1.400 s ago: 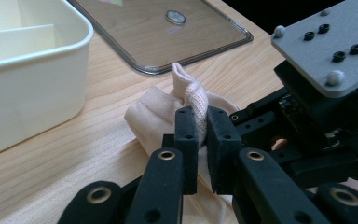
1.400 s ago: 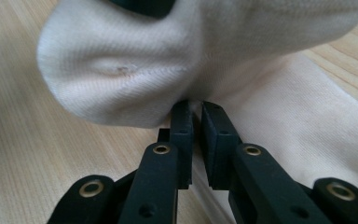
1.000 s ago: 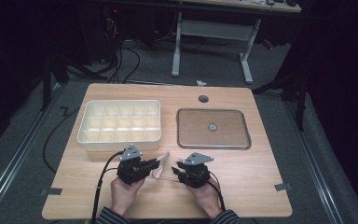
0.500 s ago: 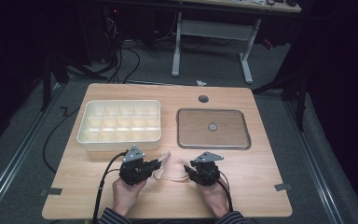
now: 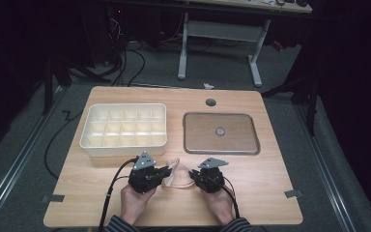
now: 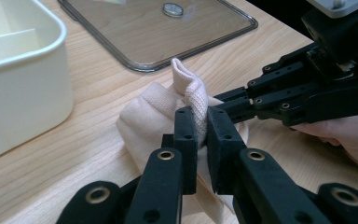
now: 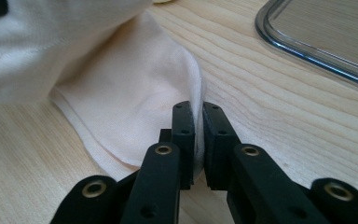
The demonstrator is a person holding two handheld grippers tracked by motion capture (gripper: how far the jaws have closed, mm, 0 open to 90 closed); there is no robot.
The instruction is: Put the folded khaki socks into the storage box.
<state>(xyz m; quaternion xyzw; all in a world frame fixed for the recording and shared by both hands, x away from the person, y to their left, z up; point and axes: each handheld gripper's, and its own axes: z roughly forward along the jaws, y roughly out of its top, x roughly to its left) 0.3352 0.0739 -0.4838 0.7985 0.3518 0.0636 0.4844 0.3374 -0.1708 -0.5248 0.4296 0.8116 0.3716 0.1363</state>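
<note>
My cream plastic divided box (image 5: 124,129) sits with bare compartments. Left gripper (image 6: 201,122) fingers are clamped on the pale pink knitted sock (image 6: 154,116); right gripper (image 7: 197,122) fingers have just closed, pinching its edge against the wooden tabletop (image 5: 270,179).

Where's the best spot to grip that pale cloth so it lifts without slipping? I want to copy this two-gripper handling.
Probably by its edges. The cloth lies limp on the table, so take a raised fold from the side, jaws level. The left gripper pinches the ribbed fold; the right gripper, whose jaws have just been closing, pinches the thin hem at the opposite end.
</note>
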